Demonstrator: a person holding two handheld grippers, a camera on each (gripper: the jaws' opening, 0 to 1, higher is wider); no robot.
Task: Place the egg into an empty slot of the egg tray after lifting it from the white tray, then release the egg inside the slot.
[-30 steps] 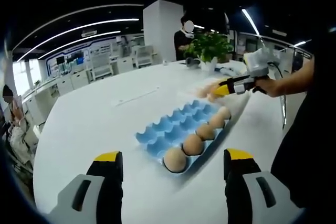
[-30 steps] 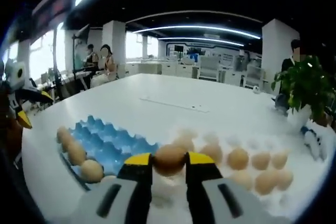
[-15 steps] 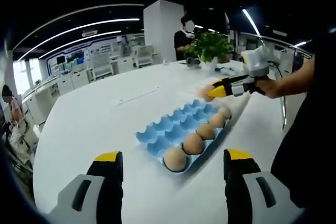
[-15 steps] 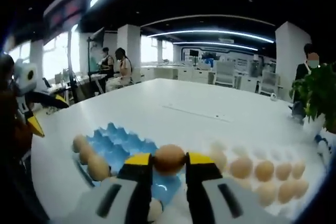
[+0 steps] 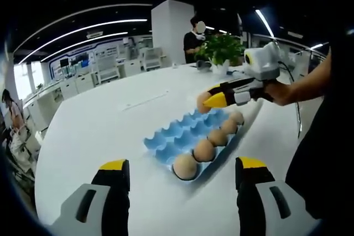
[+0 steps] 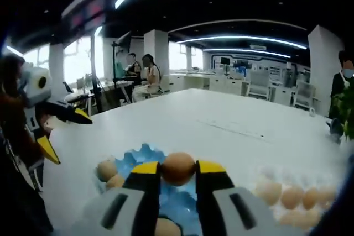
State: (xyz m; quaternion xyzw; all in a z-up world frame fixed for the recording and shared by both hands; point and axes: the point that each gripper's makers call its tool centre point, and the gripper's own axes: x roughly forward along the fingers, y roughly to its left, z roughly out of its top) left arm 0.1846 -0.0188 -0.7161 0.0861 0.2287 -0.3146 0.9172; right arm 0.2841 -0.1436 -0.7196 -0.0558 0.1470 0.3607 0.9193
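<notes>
The blue egg tray (image 5: 180, 134) lies on the white table, with a row of several eggs (image 5: 203, 150) along its near edge. My left gripper (image 5: 182, 164) stands open in front of it, holding nothing. My right gripper (image 5: 215, 99) reaches in from the right, shut on a brown egg (image 5: 203, 100) above the tray's far end. In the right gripper view that egg (image 6: 178, 167) sits between the yellow fingertips of the right gripper (image 6: 178, 169), over the blue tray (image 6: 138, 160). The white tray (image 6: 265, 178) with several eggs lies to the right.
The left gripper (image 6: 63, 131) hangs open at the left of the right gripper view. A potted plant (image 5: 221, 49) and a standing person (image 5: 193, 38) are at the table's far end. Seated people (image 6: 145, 71) are beyond the table (image 5: 94, 120).
My right gripper has carried the egg from above the white tray to above the blue egg tray. The left gripper has stayed still and open.
</notes>
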